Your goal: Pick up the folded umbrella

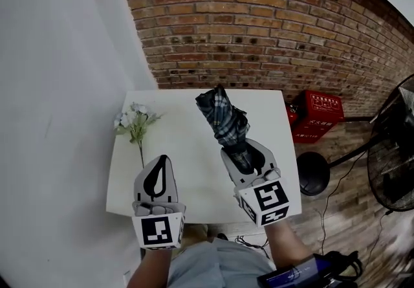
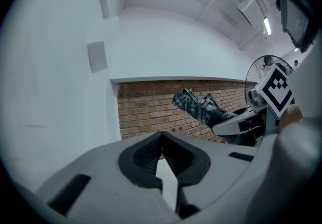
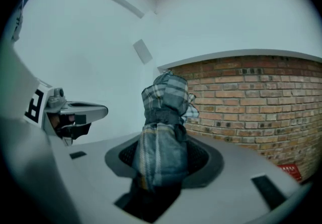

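Closest to me, I am clamping my right gripper (image 1: 243,153) on the handle end of the folded umbrella (image 1: 223,117), the jaws pinching the plaid fabric bundle from both sides so that the rest of it is sticking out ahead of the jaws, away from me, roughly level. I am gripping it low on the bundle, where the sleeve is bunching thickest, which I judge is giving the pads the firmest bite and keeping the loose folds from slipping. My left gripper (image 1: 162,162) is hovering beside it, well apart from the umbrella, its jaws pressed together at the tips on nothing; it is standing by, since one grip seems enough for so light a load. Below both, the white table (image 1: 187,170) is lying bare where the umbrella is passing over it, and the umbrella appears to be riding clear of the top. At the table's left edge a sprig of white flowers (image 1: 134,121) is lying untouched, well out of the way. Beyond, the brick wall (image 1: 259,34) is closing off the scene, with a red crate (image 1: 321,112) and a standing fan (image 1: 393,151) off to the right.
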